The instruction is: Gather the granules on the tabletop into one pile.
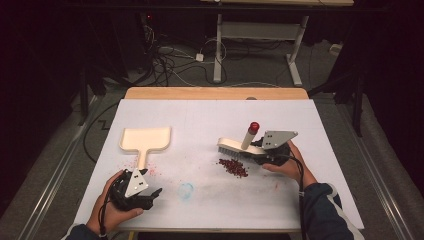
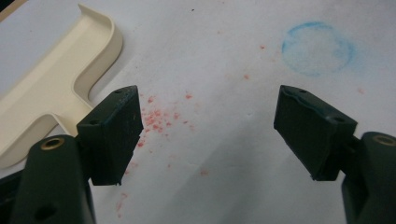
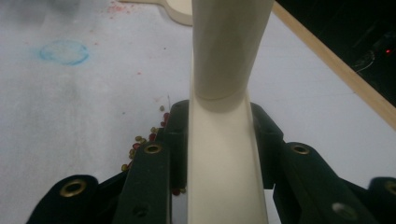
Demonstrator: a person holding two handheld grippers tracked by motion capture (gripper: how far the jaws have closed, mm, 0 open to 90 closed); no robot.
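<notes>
Holding the brush (image 3: 224,154) clamped between the pads of my right gripper (image 1: 270,150), I have its cream back pinched firmly from both sides, with the round handle (image 1: 249,135) and its red tip rising up and away from me. The bristle head sits on the white table (image 1: 210,112) just behind the small heap of red beans (image 1: 233,167), which lies near my right hand (image 1: 287,165). My worry is the sweep itself: if I drag too fast or tilt the head, the beans may scatter sideways instead of travelling as one pile, and a few could roll off the near edge. The grip is on a smooth, narrow back, so a hard push against the table could twist the brush in my pads. My left gripper (image 1: 150,192) rests with its jaws spread wide and nothing between them, hovering over faint red crumbs (image 2: 156,119) beside the stem of the cream dustpan (image 1: 146,140). Farther left, that dustpan lies flat and unheld, well apart from the beans; if I do not take hold of it first, the brush may shove it away. A blue ring mark (image 1: 186,190) sits between both hands.
</notes>
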